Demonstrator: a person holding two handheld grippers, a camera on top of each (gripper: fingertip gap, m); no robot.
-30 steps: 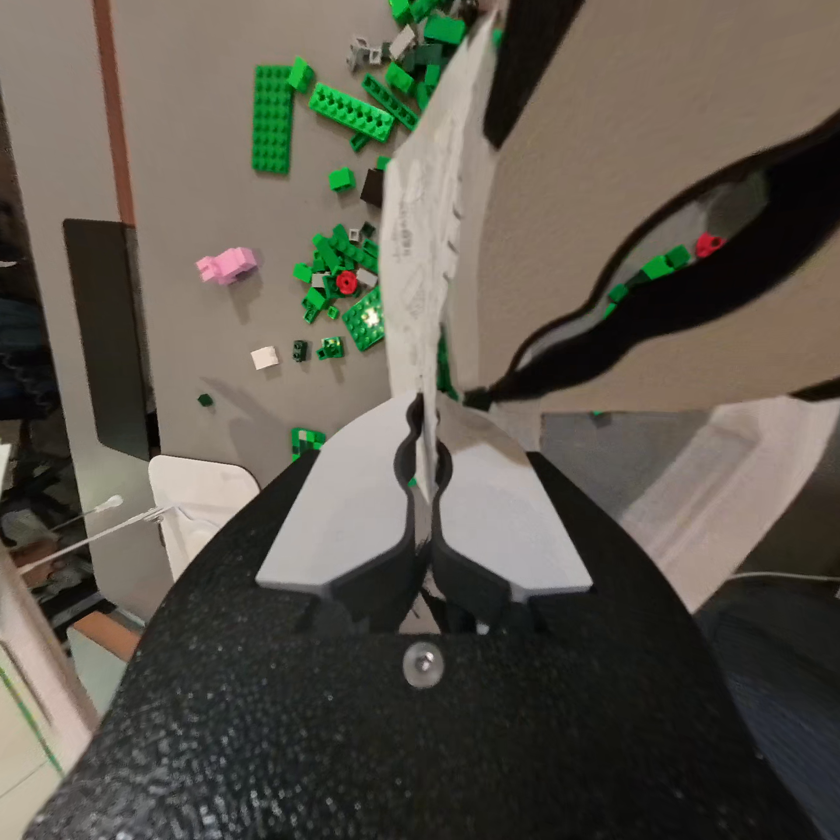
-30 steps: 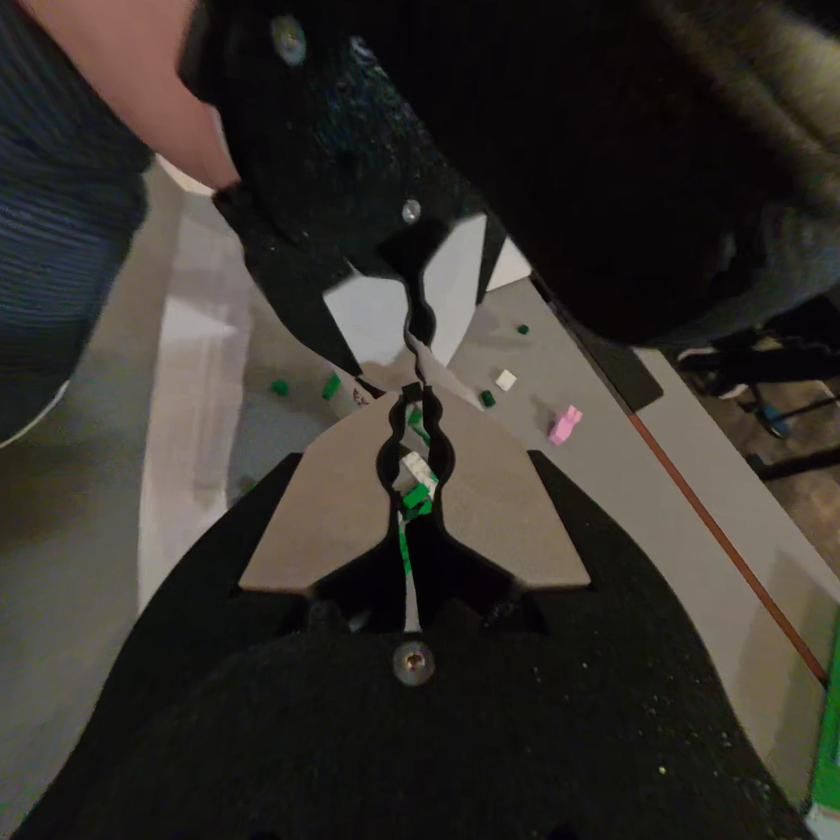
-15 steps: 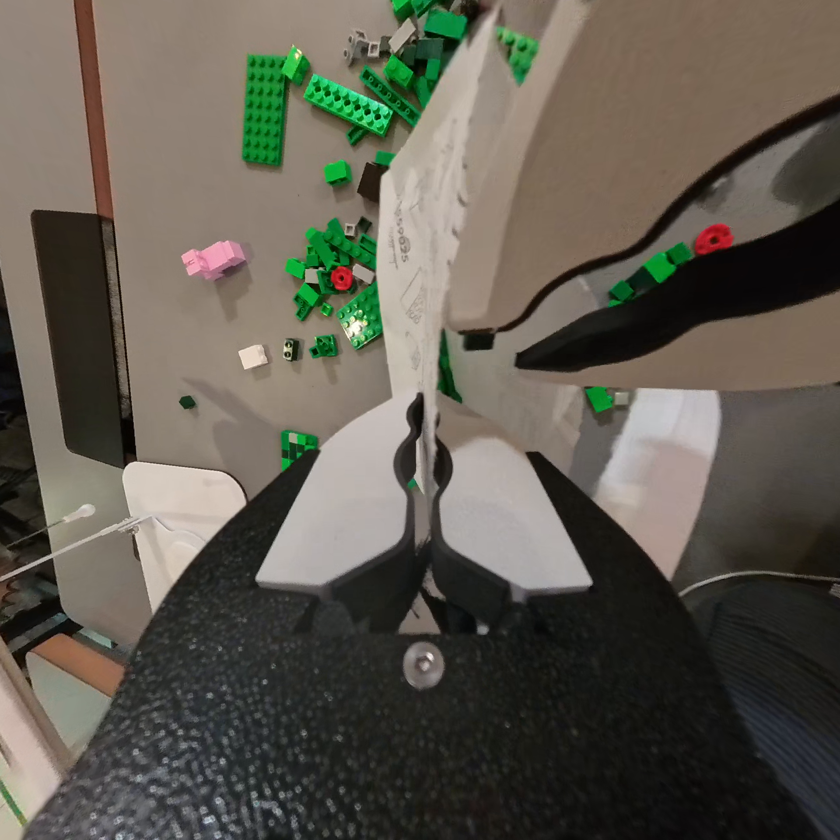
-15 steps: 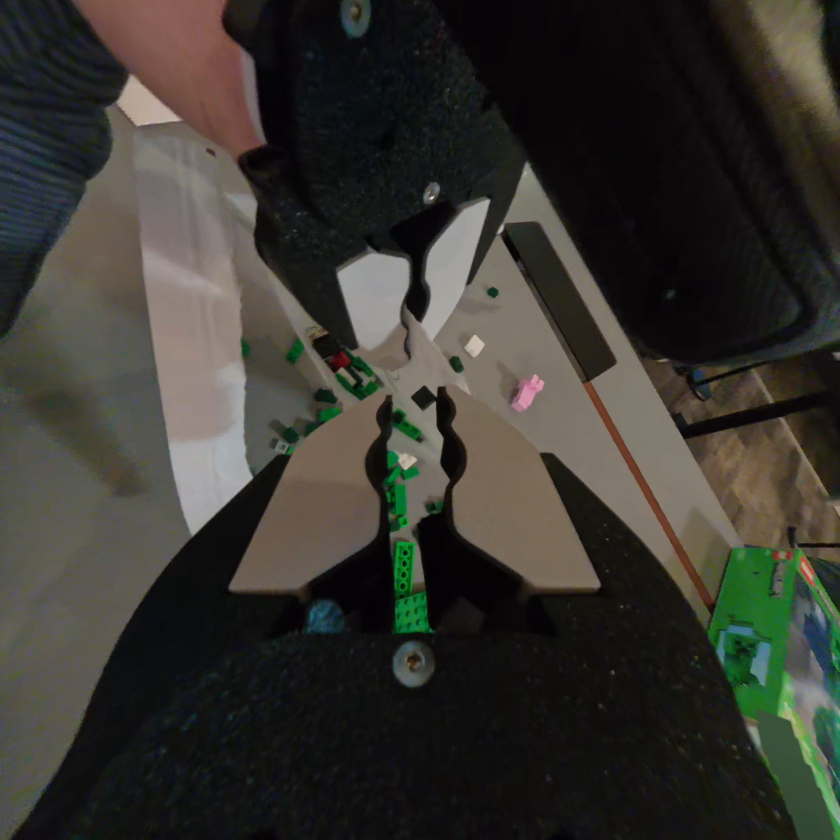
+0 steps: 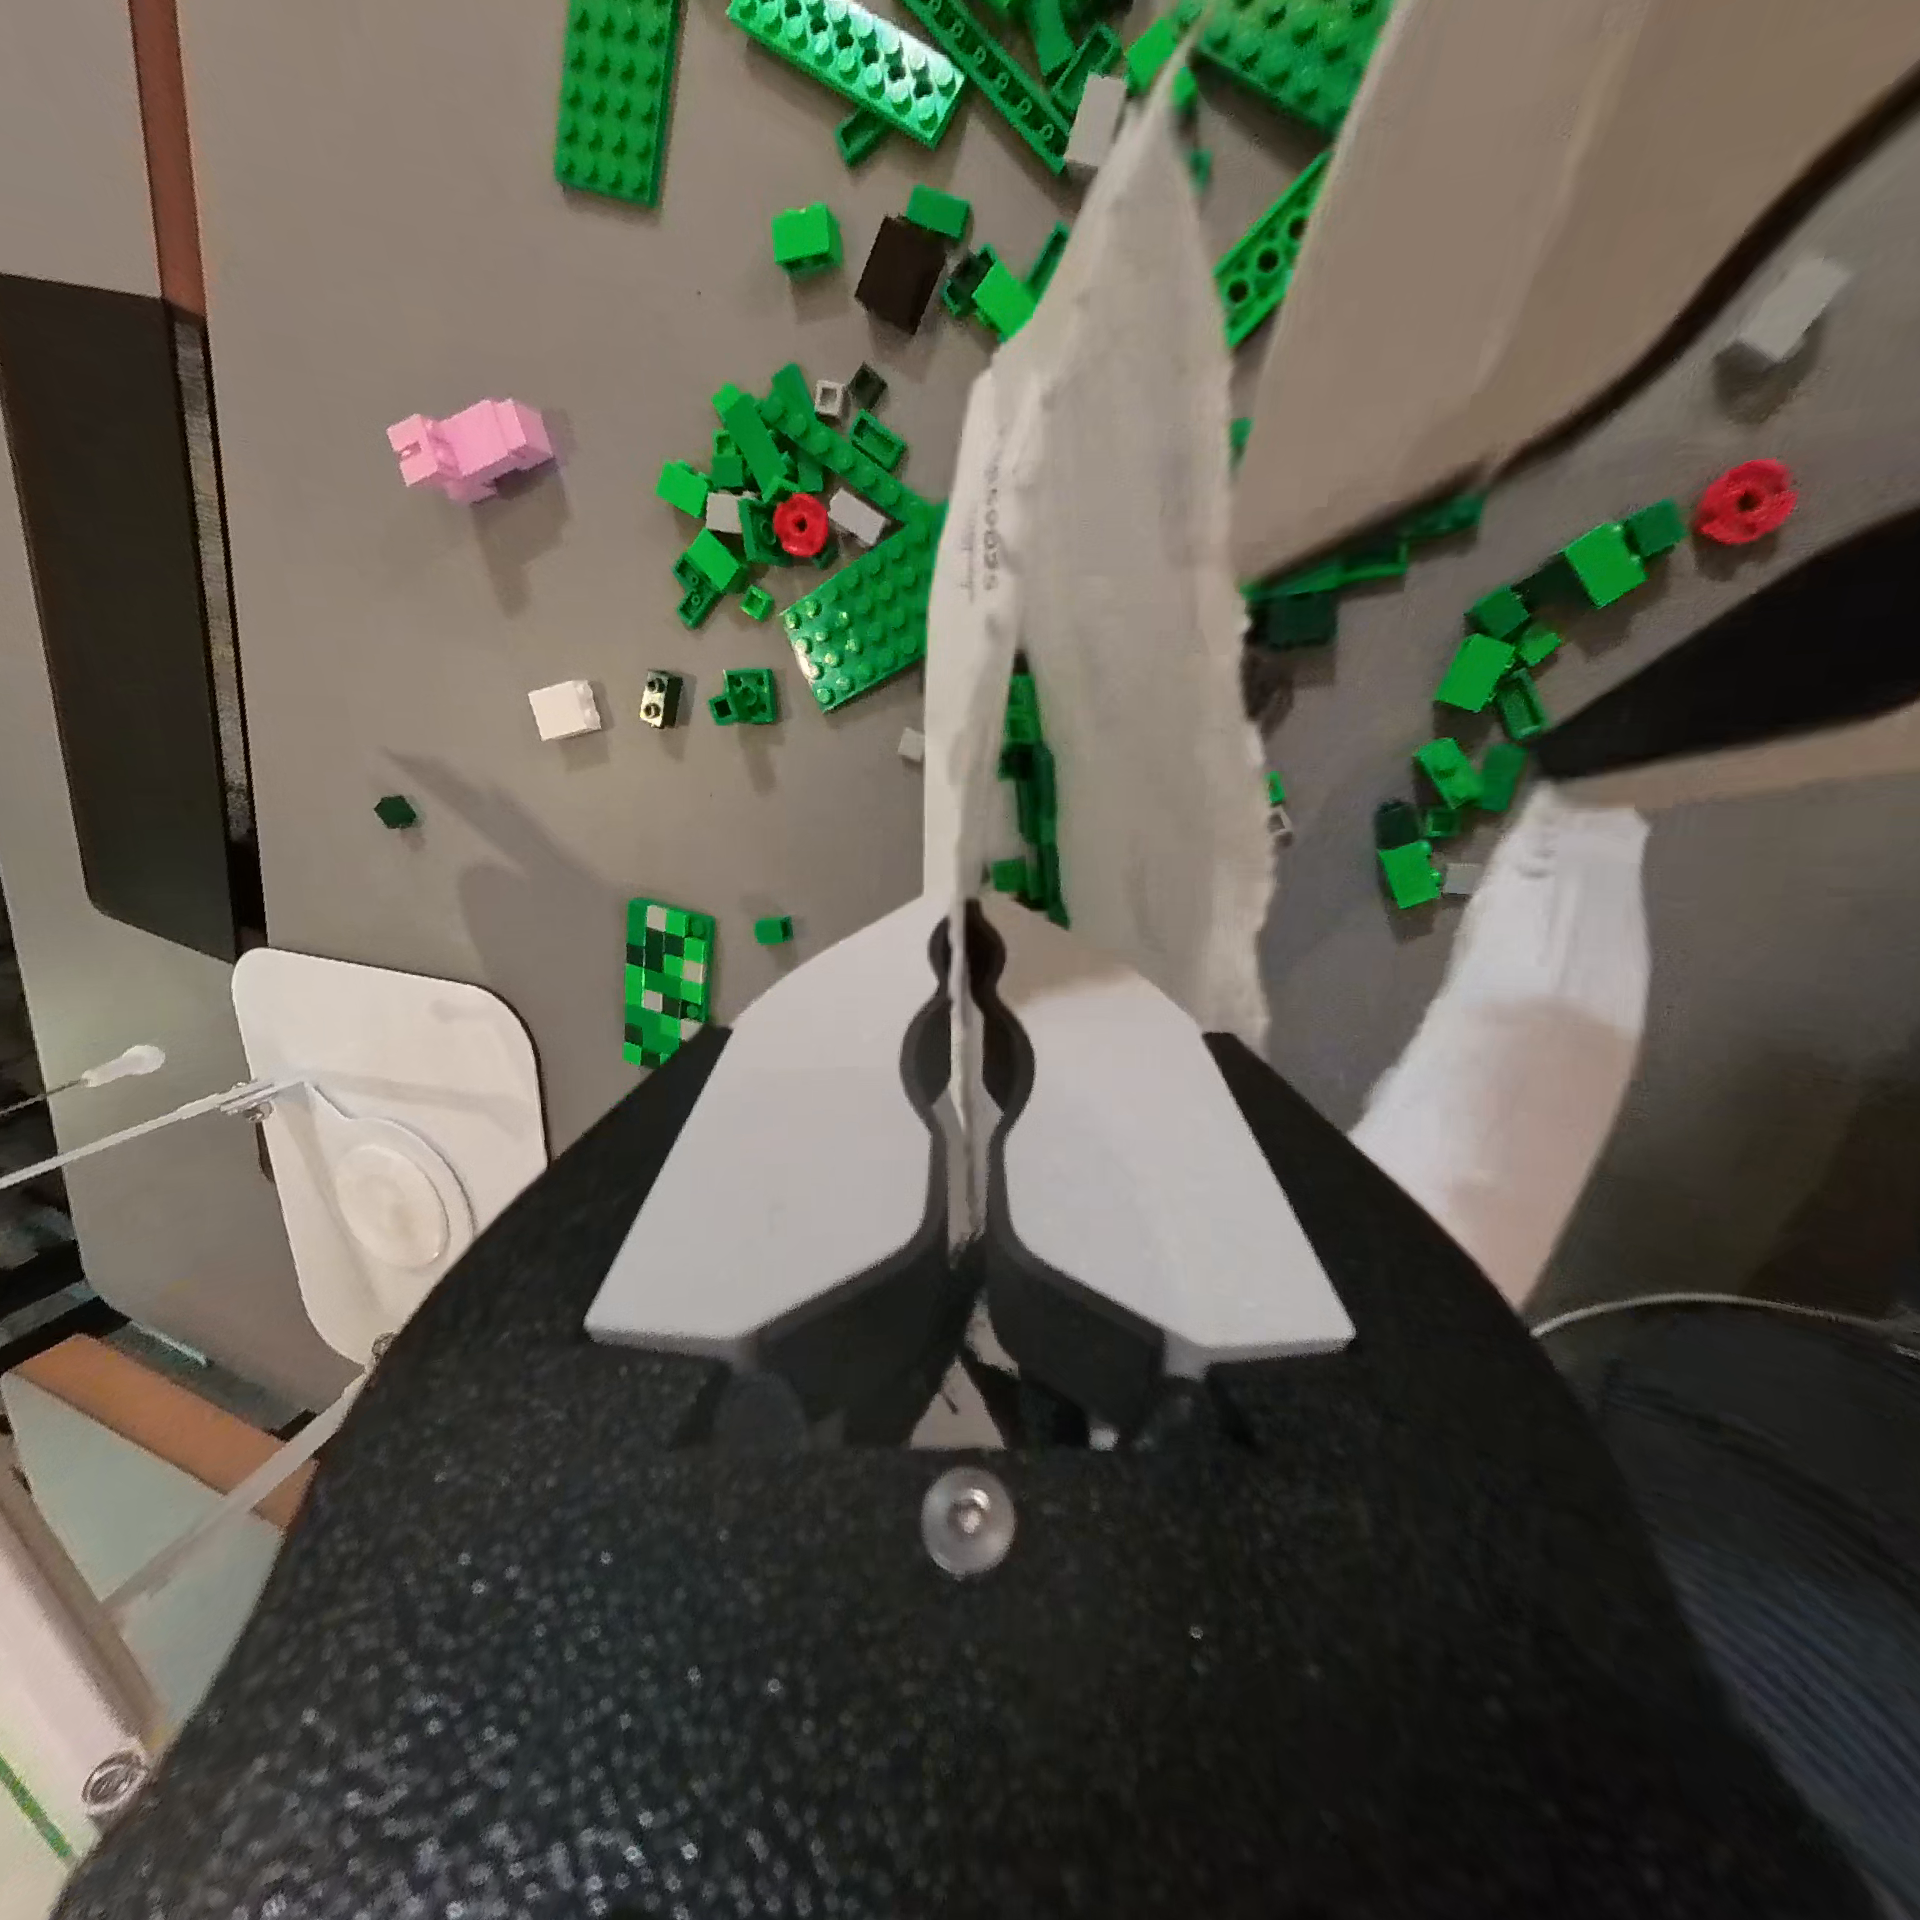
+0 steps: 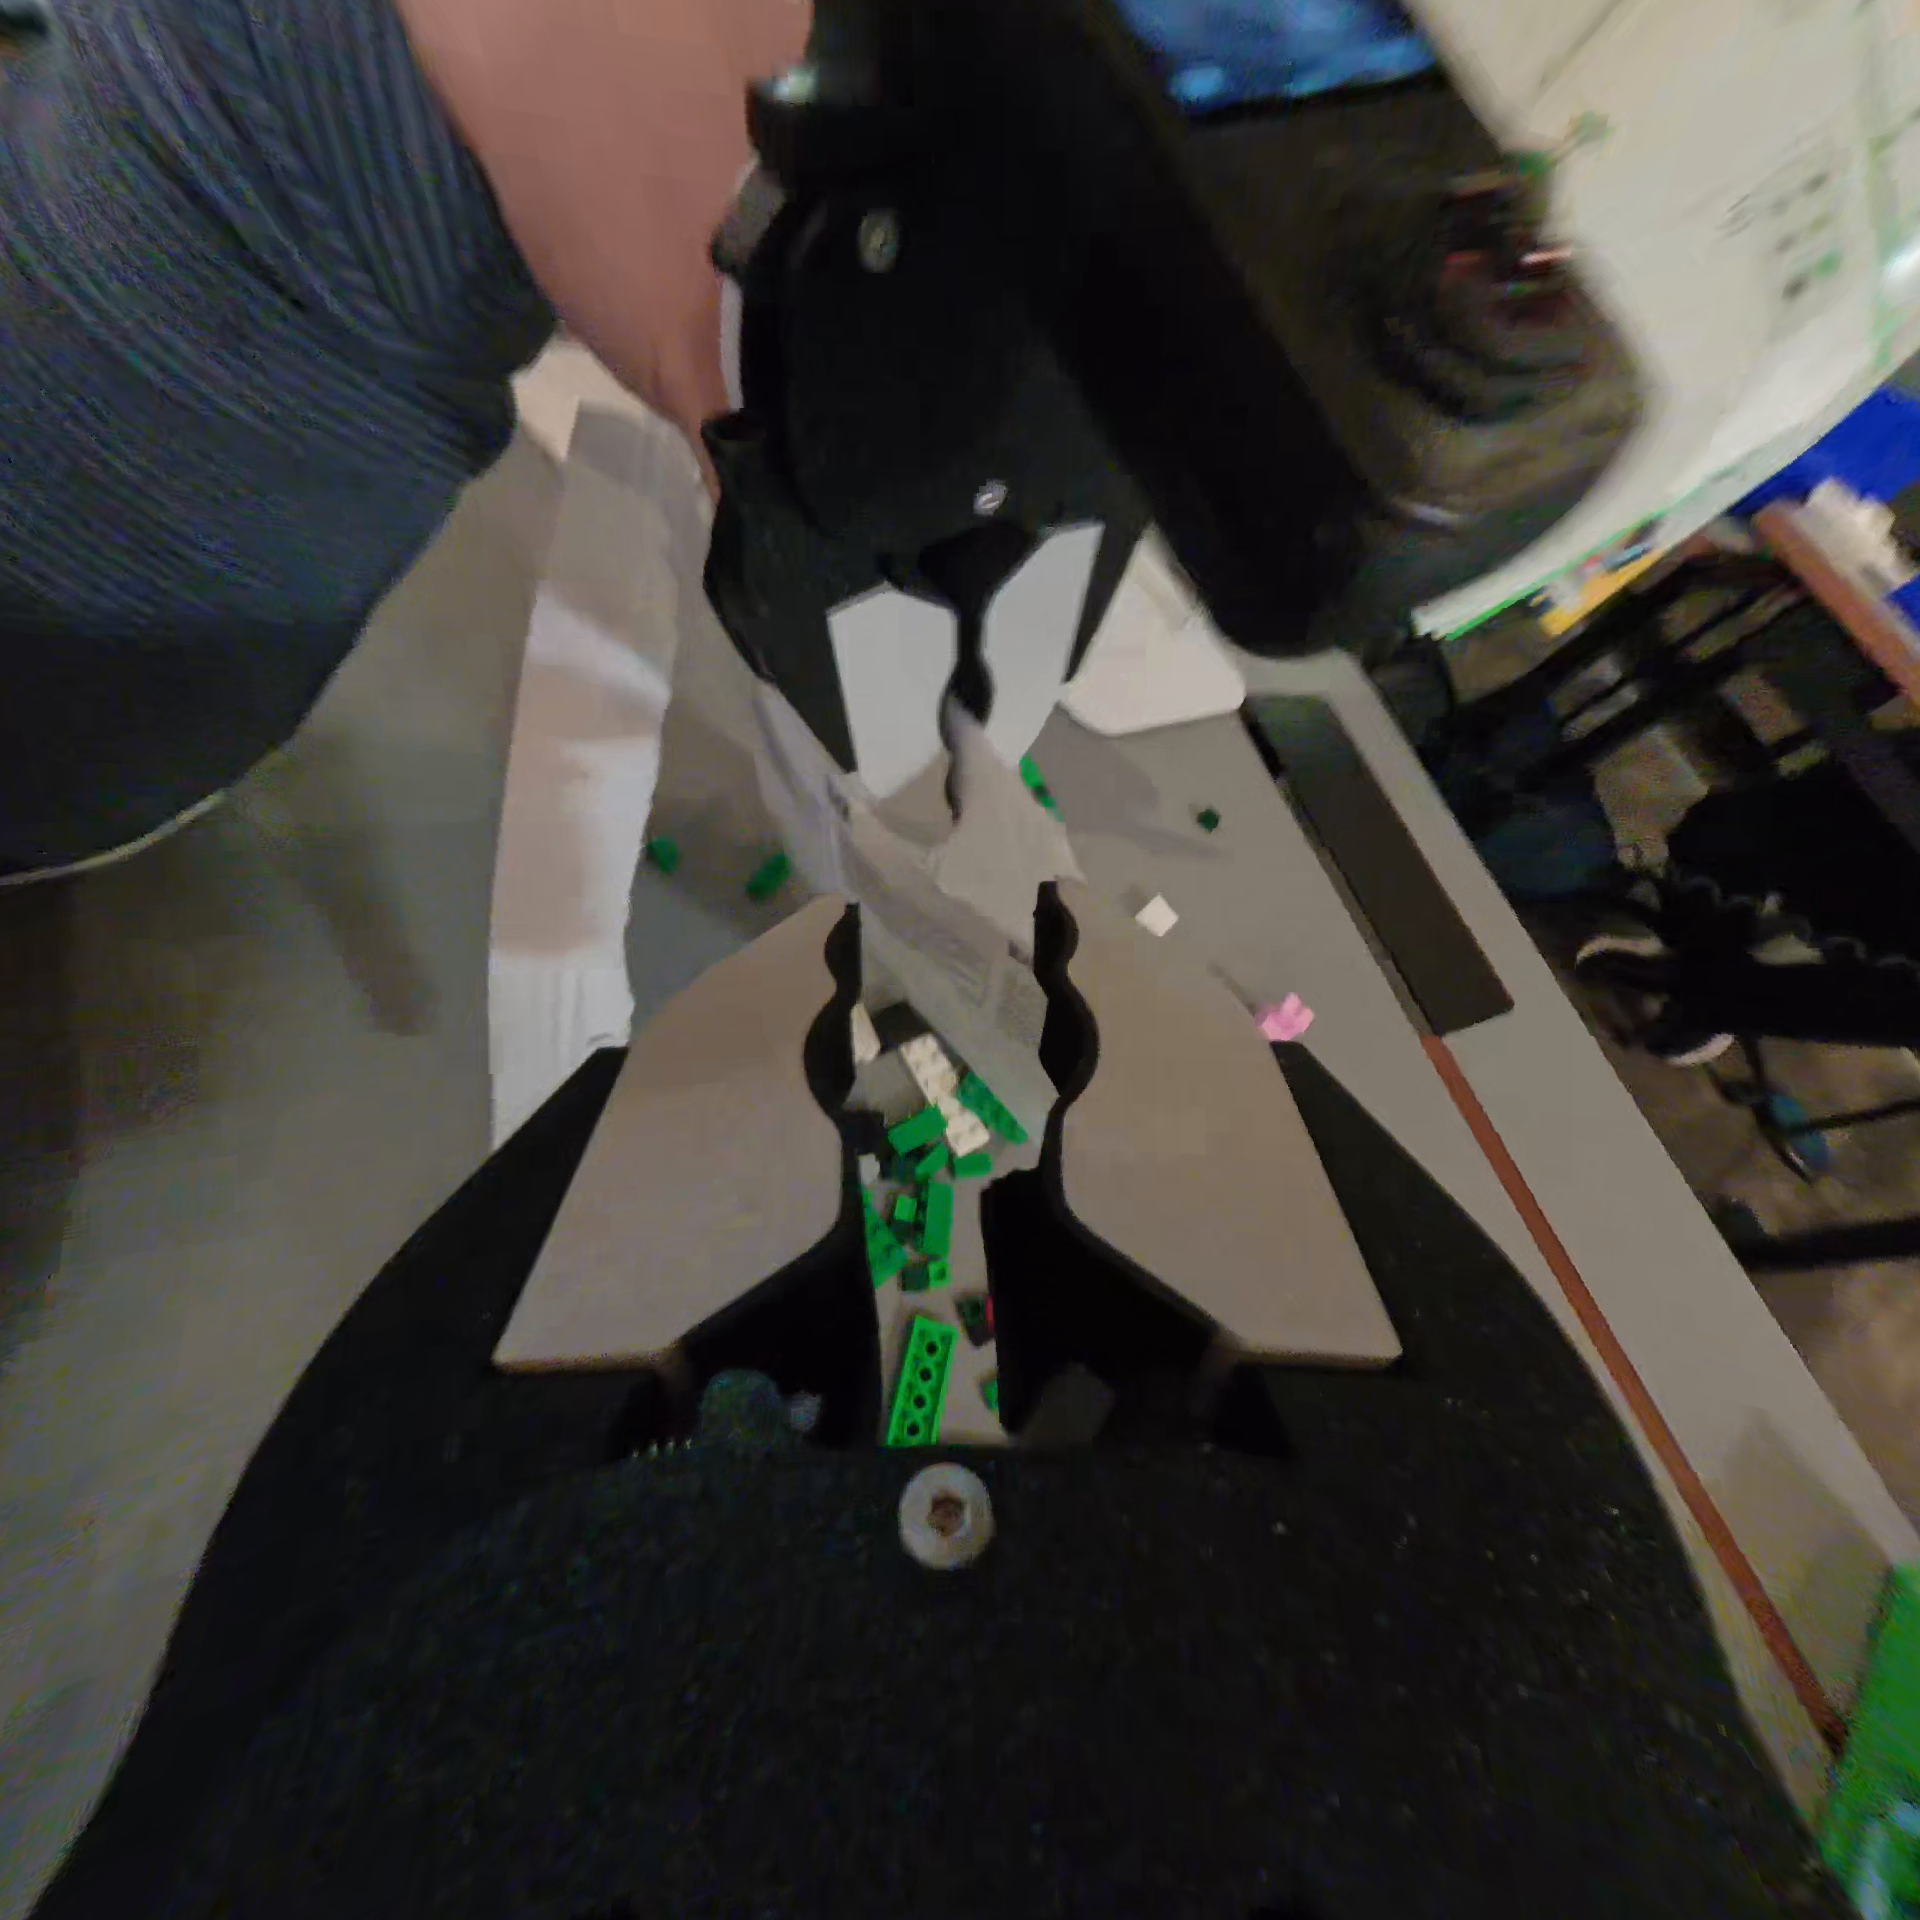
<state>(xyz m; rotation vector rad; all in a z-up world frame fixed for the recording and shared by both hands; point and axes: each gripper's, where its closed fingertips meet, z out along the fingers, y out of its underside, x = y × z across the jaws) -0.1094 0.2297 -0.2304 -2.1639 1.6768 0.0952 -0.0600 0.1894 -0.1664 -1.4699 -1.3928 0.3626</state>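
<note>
Grey desk, green bricks scattered across it ahead of the left claw, pink pig off to that claw's left.

Change: a second ago both claws were clamped on the white paper bag. Now the right claw has let go — jaws apart, nothing between the pads, the bag's loose end hanging in the gap. Left claw unchanged: jaws together, clamped on the bag's edge. My read: the bag is torn open and emptied, and only the left claw carries it.

View differences:
- Left wrist view: torn, ragged bag edge rising from the pinch, red round piece to the right, white pad at lower left. Right claw is only a blurred beige shape at upper right.
- Right wrist view: left claw head-on, pinching the bag — plus a sleeve, green box at lower right, and bricks seen through the open gap.
</note>
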